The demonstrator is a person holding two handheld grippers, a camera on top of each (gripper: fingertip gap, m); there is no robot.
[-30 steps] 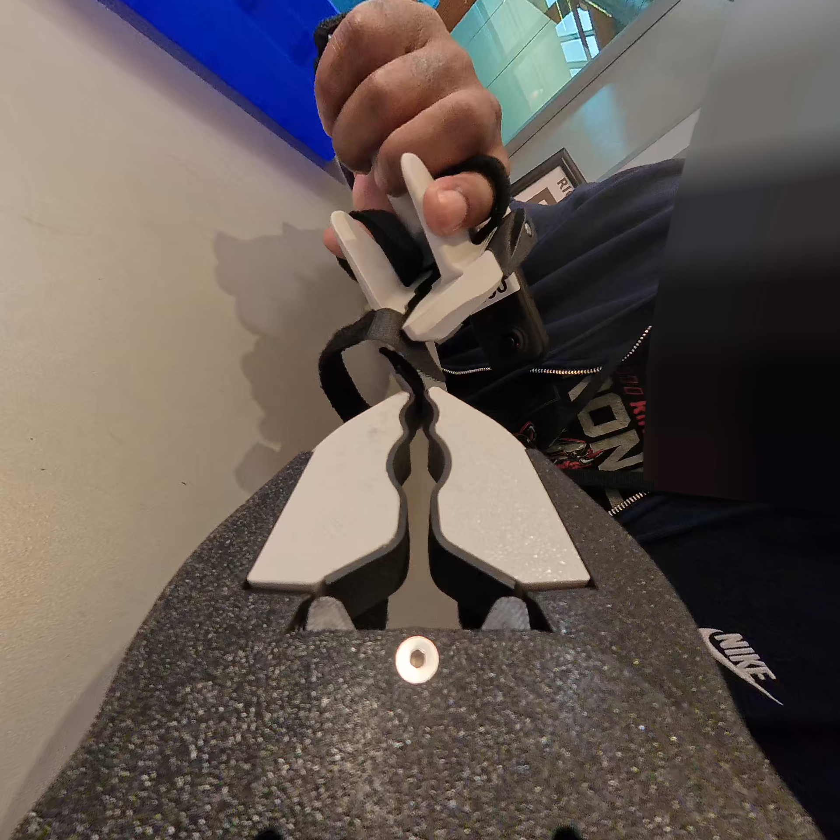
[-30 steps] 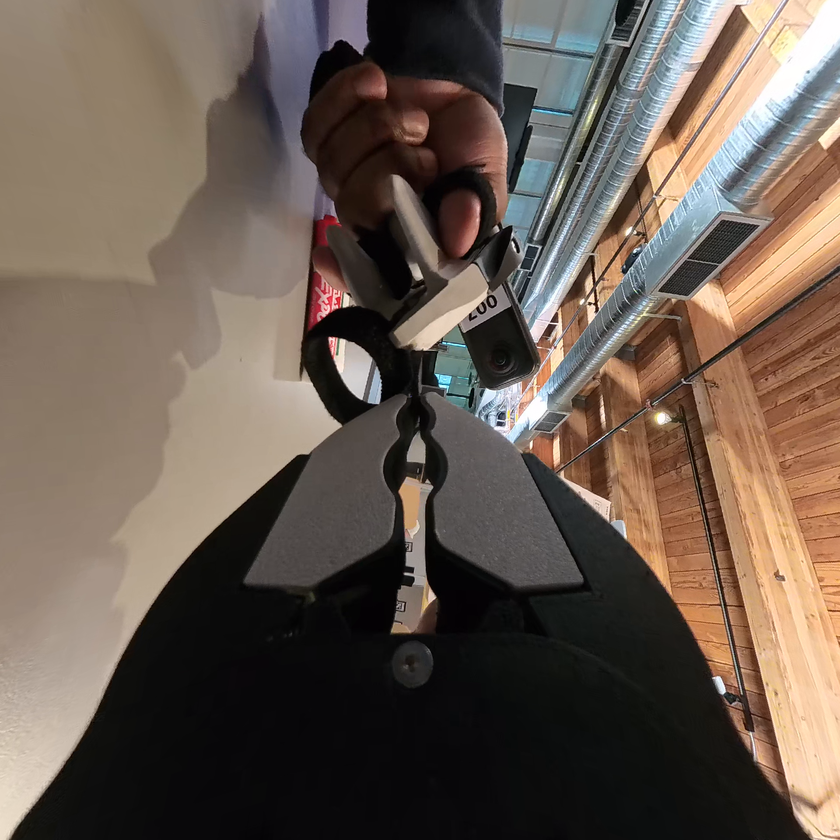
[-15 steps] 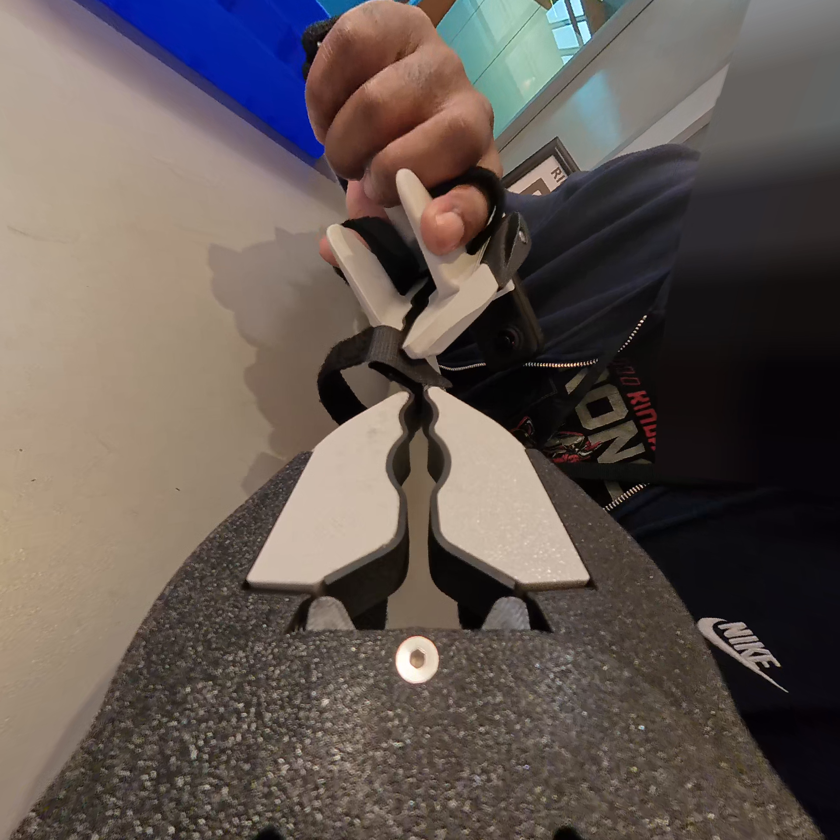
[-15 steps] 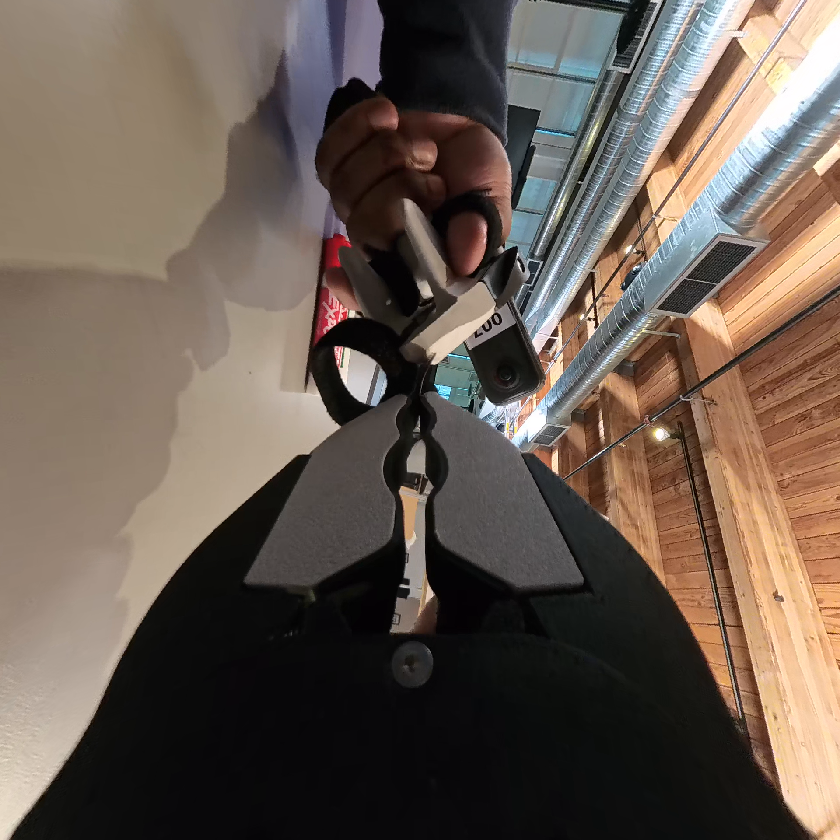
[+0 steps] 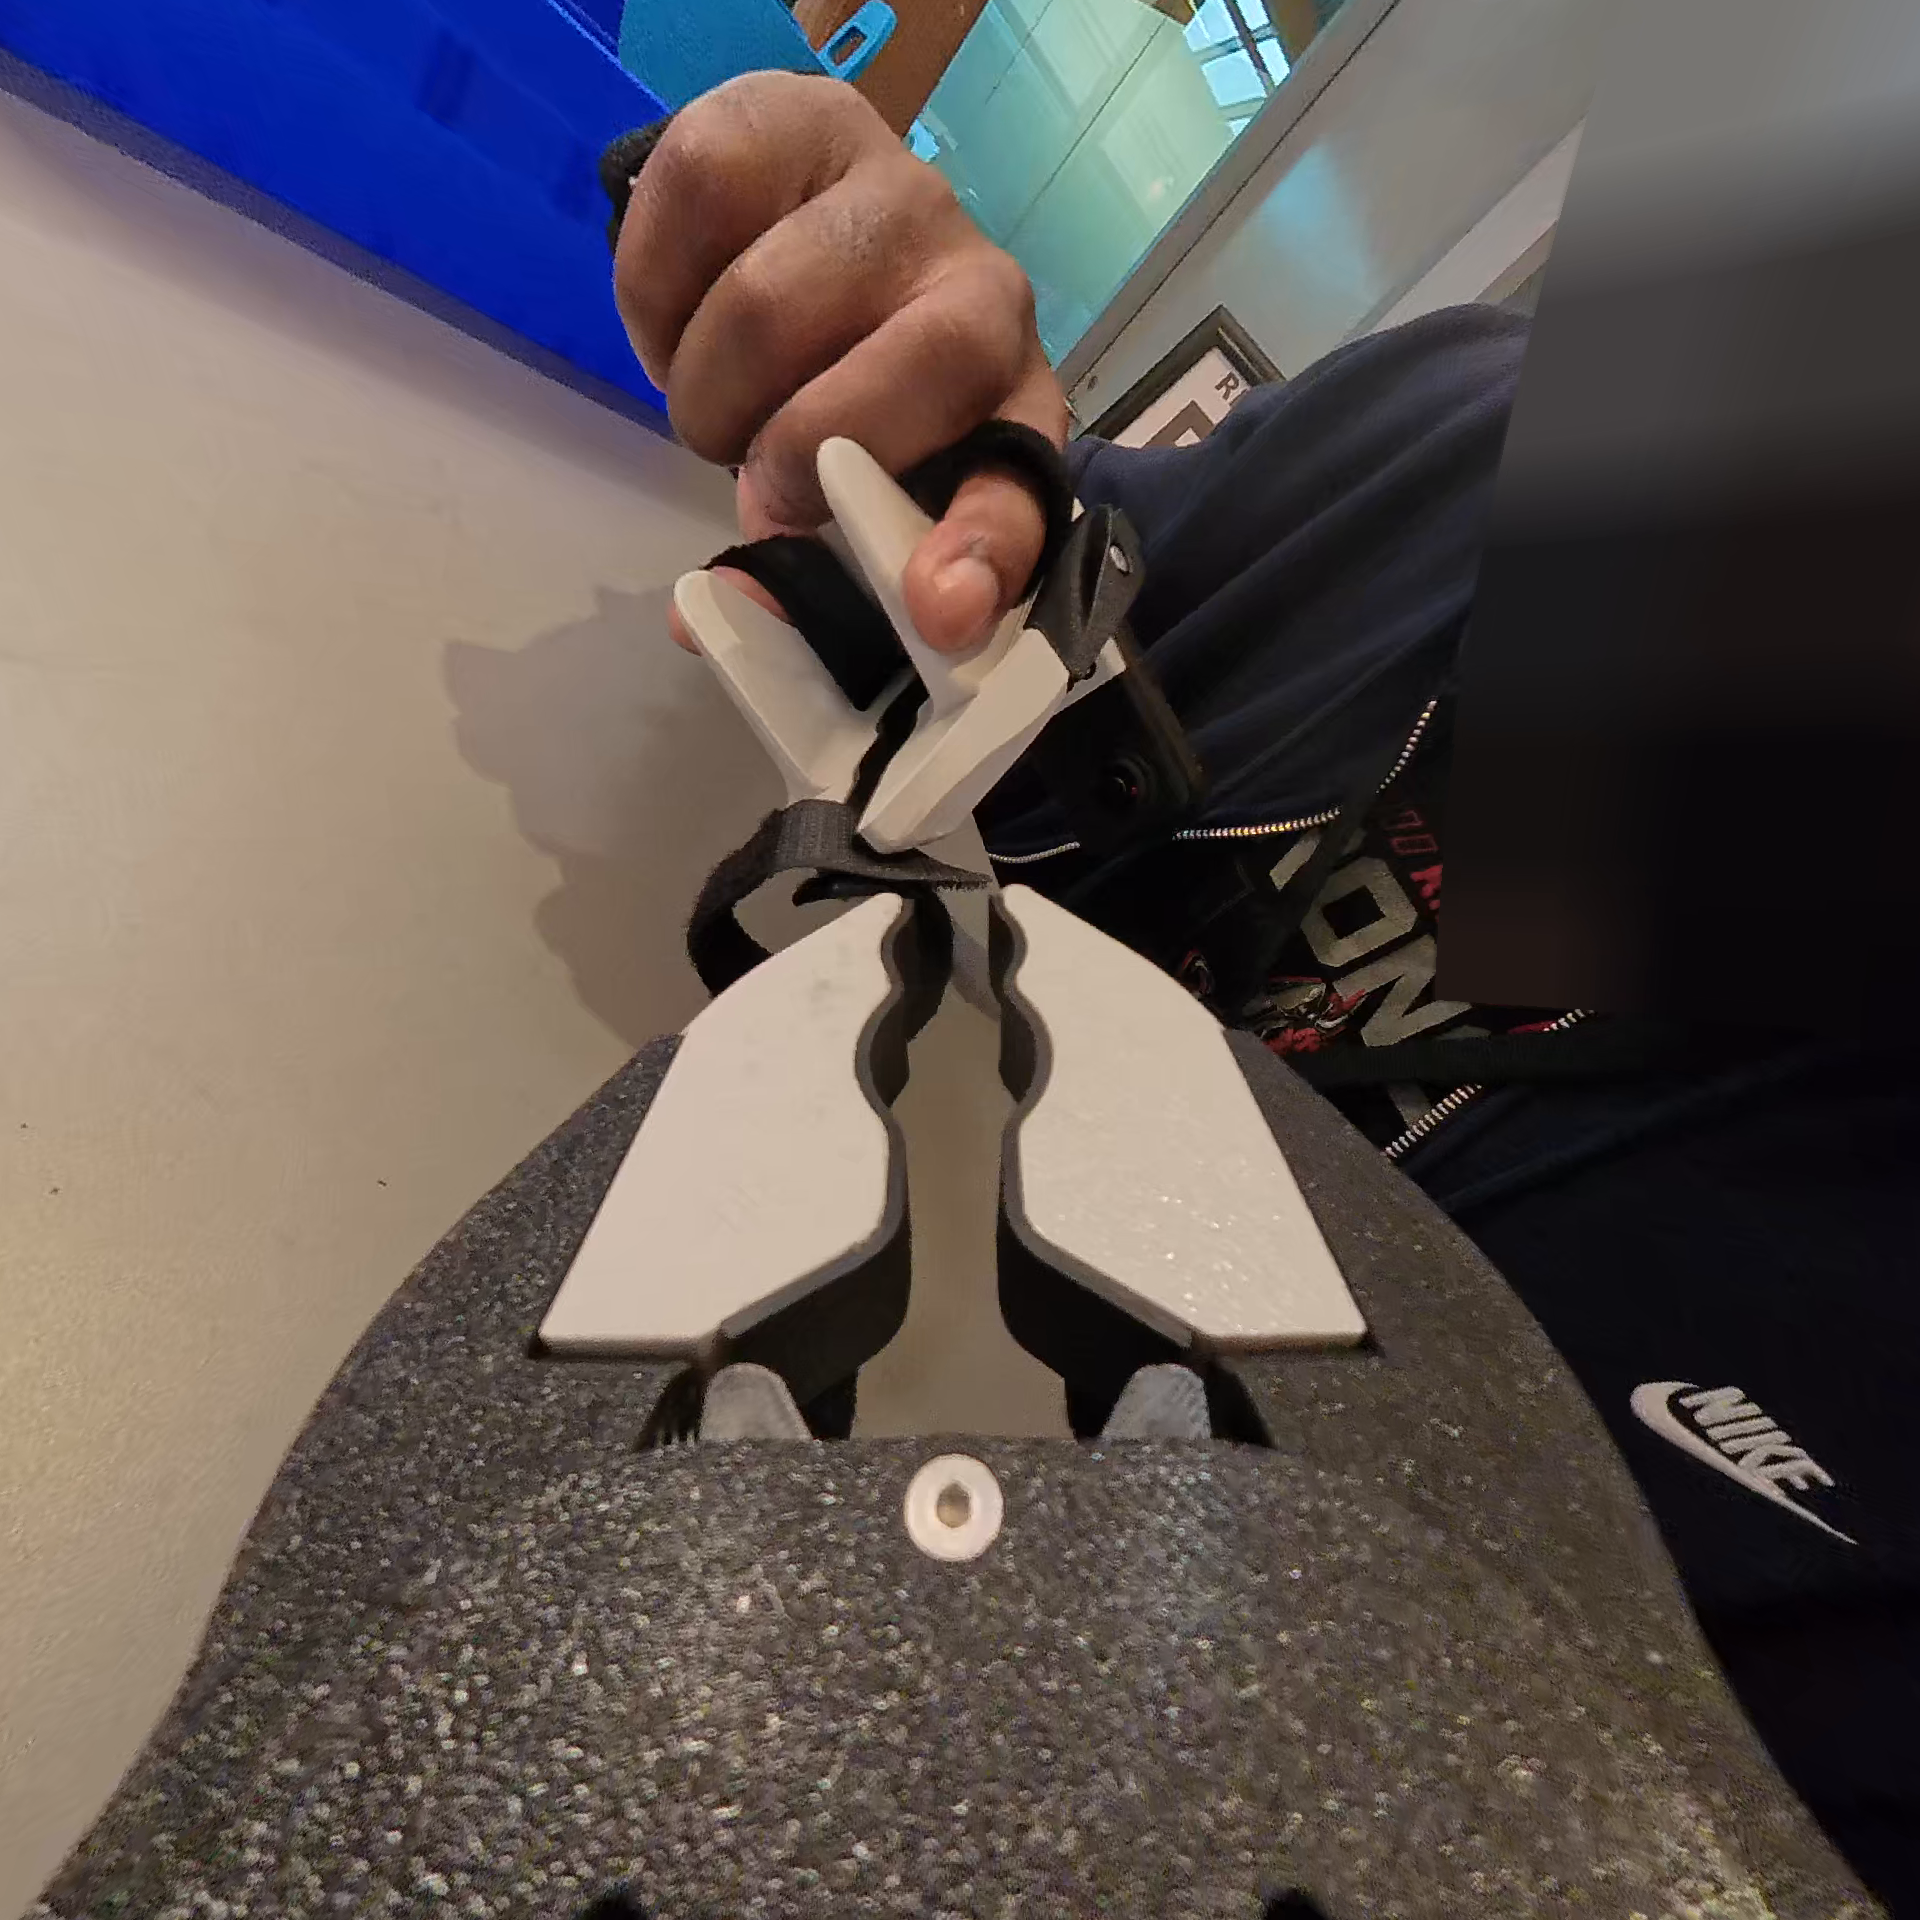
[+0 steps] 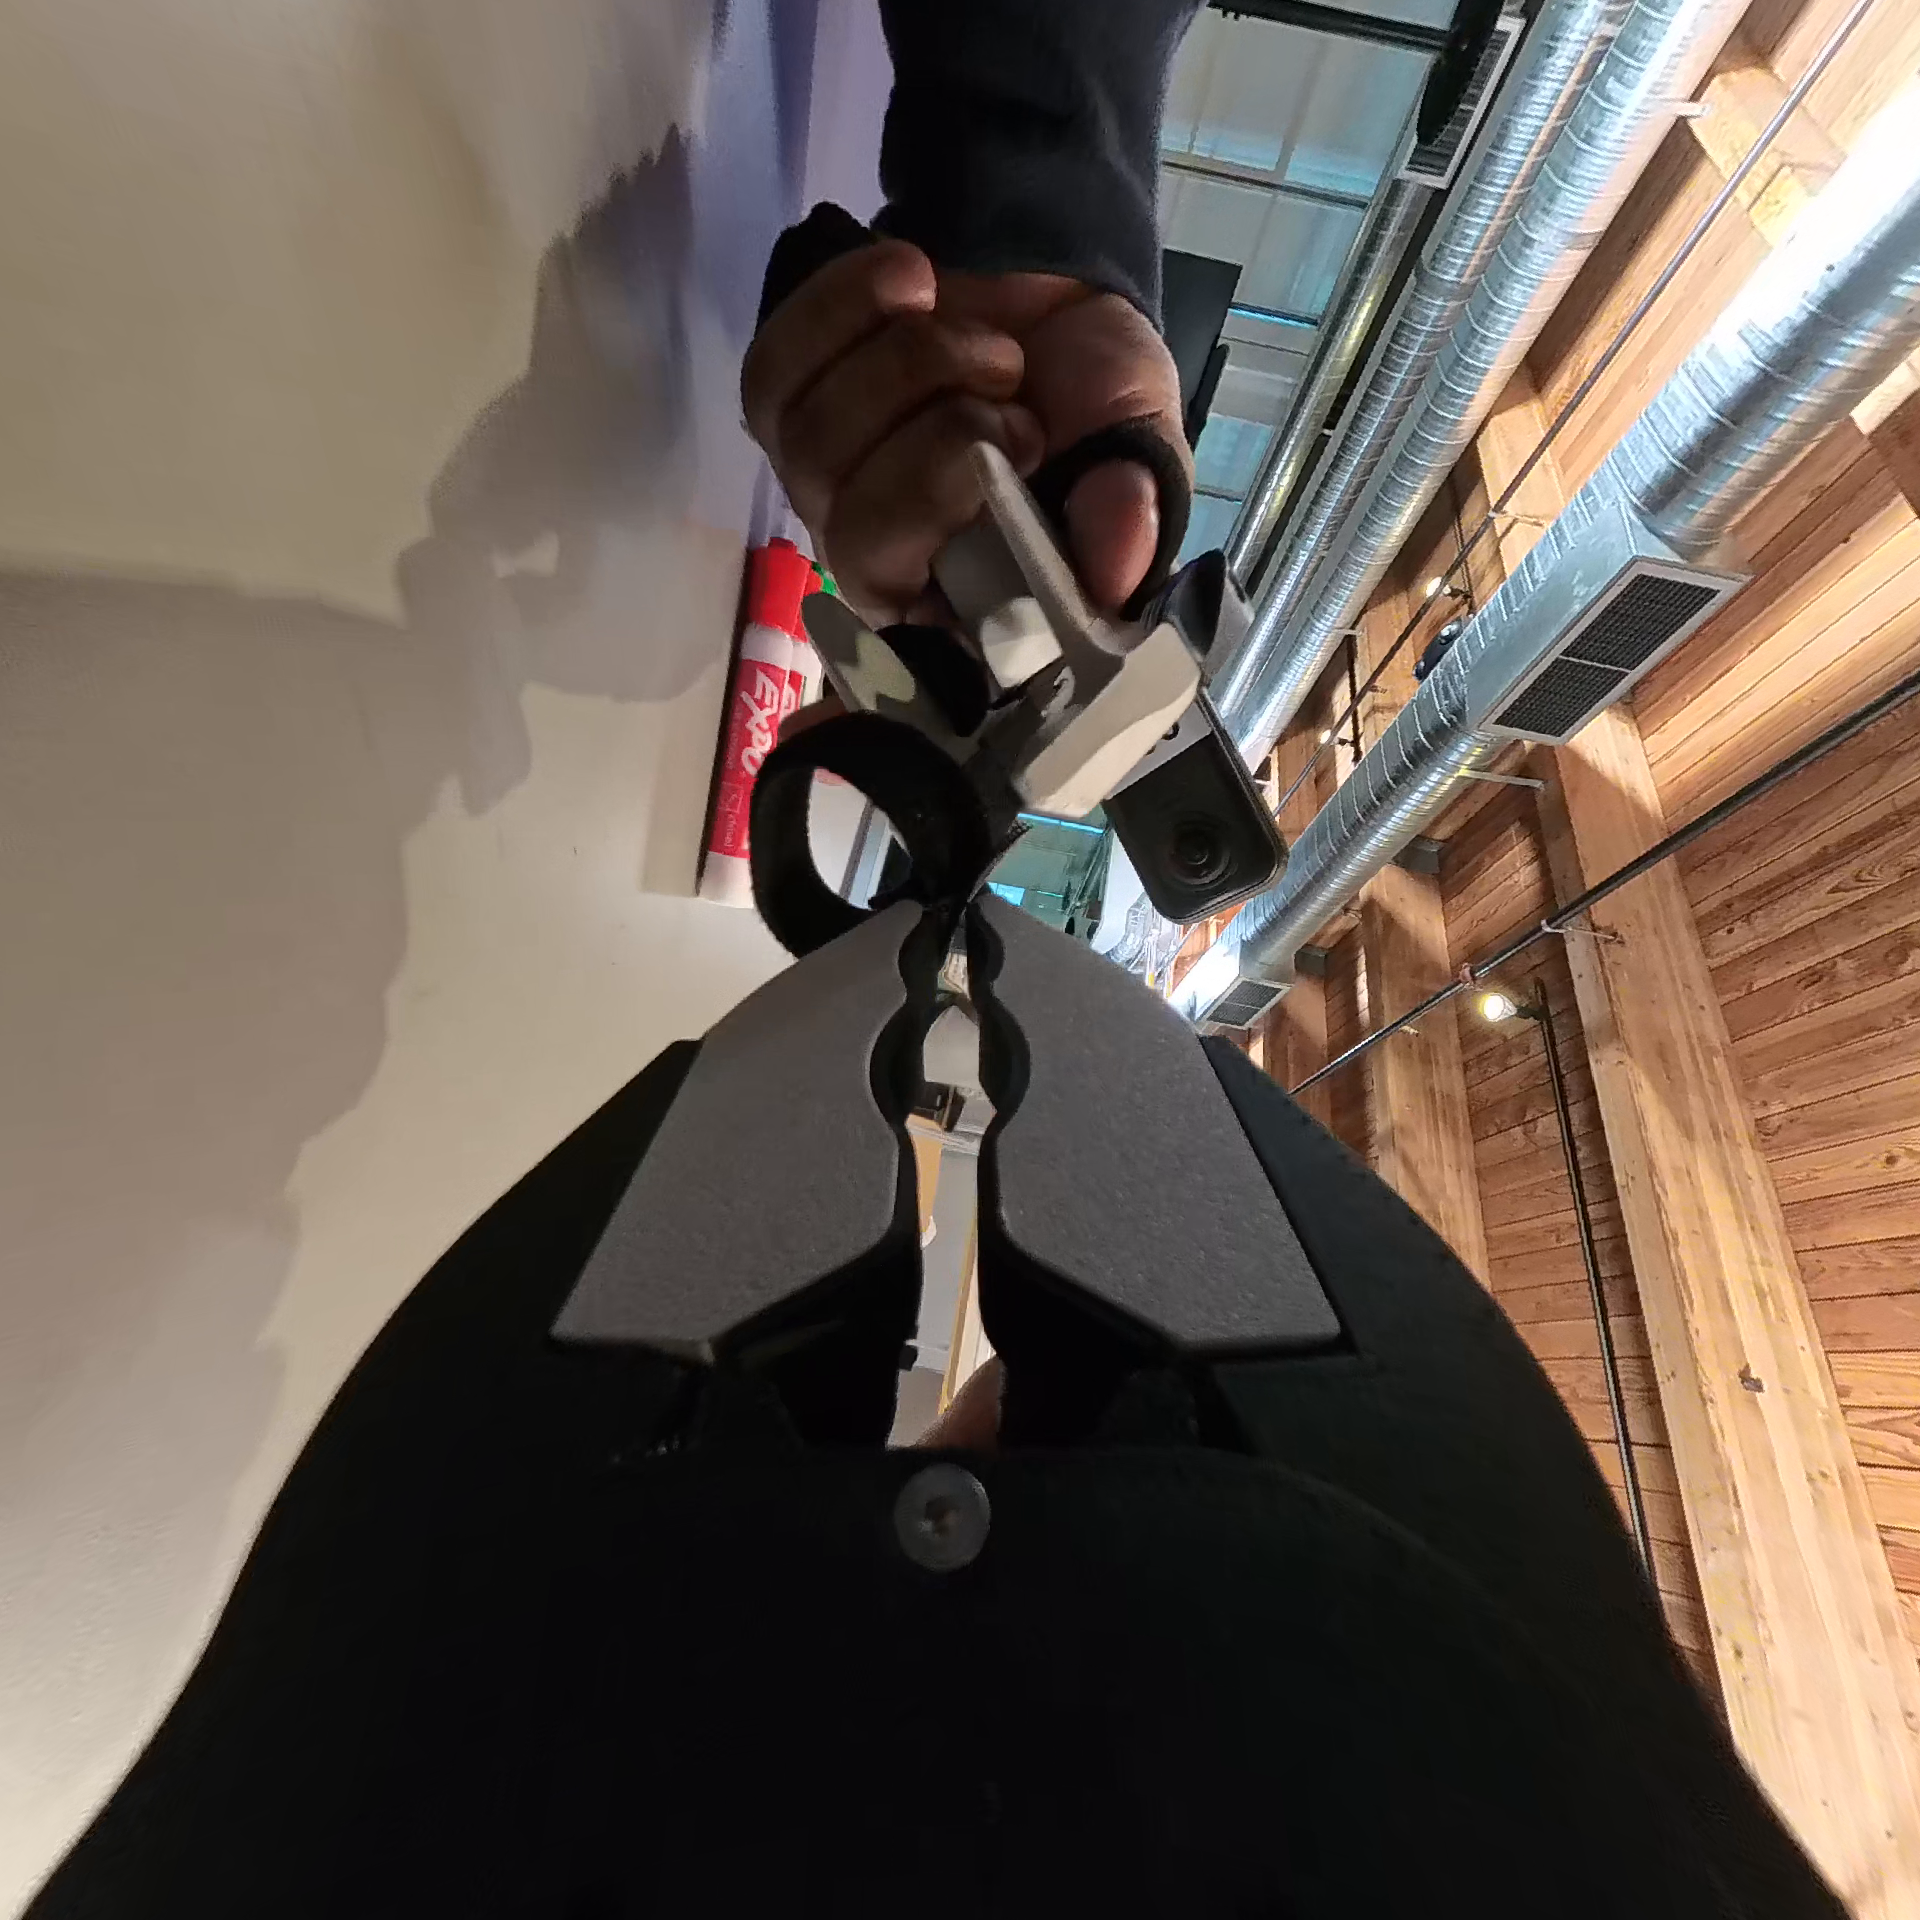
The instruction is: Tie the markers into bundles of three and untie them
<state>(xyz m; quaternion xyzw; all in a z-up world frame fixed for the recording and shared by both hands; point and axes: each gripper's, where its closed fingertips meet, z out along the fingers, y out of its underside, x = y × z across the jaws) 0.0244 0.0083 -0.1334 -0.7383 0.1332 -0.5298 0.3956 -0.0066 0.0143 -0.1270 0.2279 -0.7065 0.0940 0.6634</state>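
A black hook-and-loop strap hangs in a loop in the air between my two grippers, which face each other tip to tip. My left gripper has its jaws a little apart; one strap end lies along the inside of its left finger. My right gripper is shut on the strap at its tips; it also shows in the left wrist view, pinching the strap. The left gripper shows in the right wrist view, against the strap. Red and green markers lie on the table behind.
The cream table lies under both grippers. A blue bin stands at its far edge in the left wrist view. A white block lies beside the markers. The person's dark jacket is close on the right. Left and right tips are no more than a few centimetres apart.
My left gripper's jaws have opened a little; they were shut on the strap before. Both grippers have shifted slightly, and the markers have come into the right wrist view.
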